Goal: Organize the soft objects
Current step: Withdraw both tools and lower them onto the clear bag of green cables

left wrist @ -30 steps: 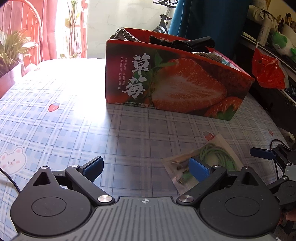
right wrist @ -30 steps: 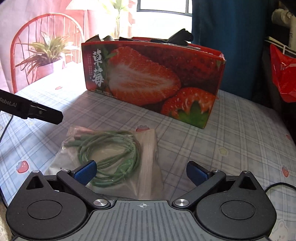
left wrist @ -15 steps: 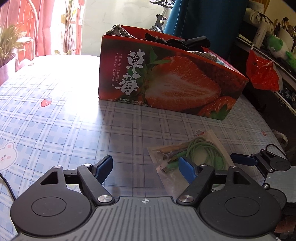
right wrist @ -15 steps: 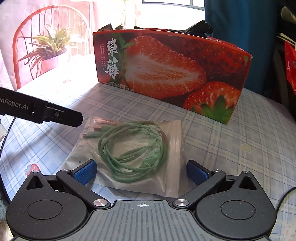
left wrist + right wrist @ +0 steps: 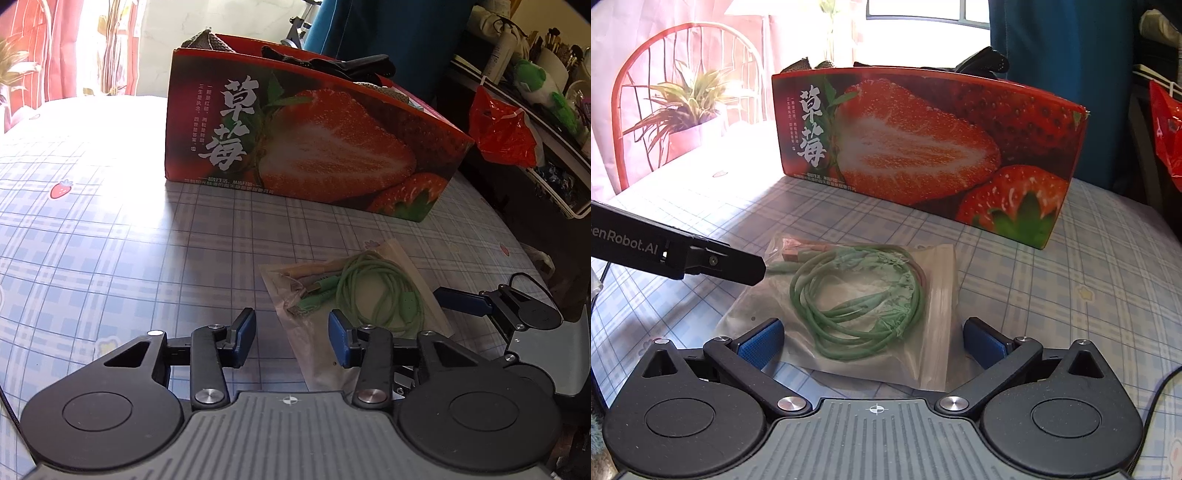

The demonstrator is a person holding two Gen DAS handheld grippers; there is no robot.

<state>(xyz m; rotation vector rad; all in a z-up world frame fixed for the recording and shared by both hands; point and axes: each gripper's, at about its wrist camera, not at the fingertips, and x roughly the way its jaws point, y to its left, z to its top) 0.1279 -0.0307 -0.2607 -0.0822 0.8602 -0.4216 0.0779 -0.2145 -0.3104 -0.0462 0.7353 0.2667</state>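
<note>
A clear zip bag with a coiled green cable (image 5: 857, 295) lies flat on the checked tablecloth; it also shows in the left wrist view (image 5: 369, 291). My right gripper (image 5: 873, 341) is open, its blue pads on either side of the bag's near edge, low over the table. My left gripper (image 5: 291, 341) is partly open and empty, just left of the bag's near corner. A red strawberry box (image 5: 314, 140) stands behind, with dark and grey soft items sticking out of its top; it also shows in the right wrist view (image 5: 923, 147).
A red chair (image 5: 683, 103) and a potted plant (image 5: 687, 110) stand past the table's far left edge. A red plastic bag (image 5: 506, 129) and a cluttered shelf are at the right. The left gripper's finger (image 5: 701, 258) reaches in from the left.
Both grippers have moved closer to the bagged cable. The left gripper's jaws have narrowed. The right gripper stays wide open and now straddles the bag's near edge.
</note>
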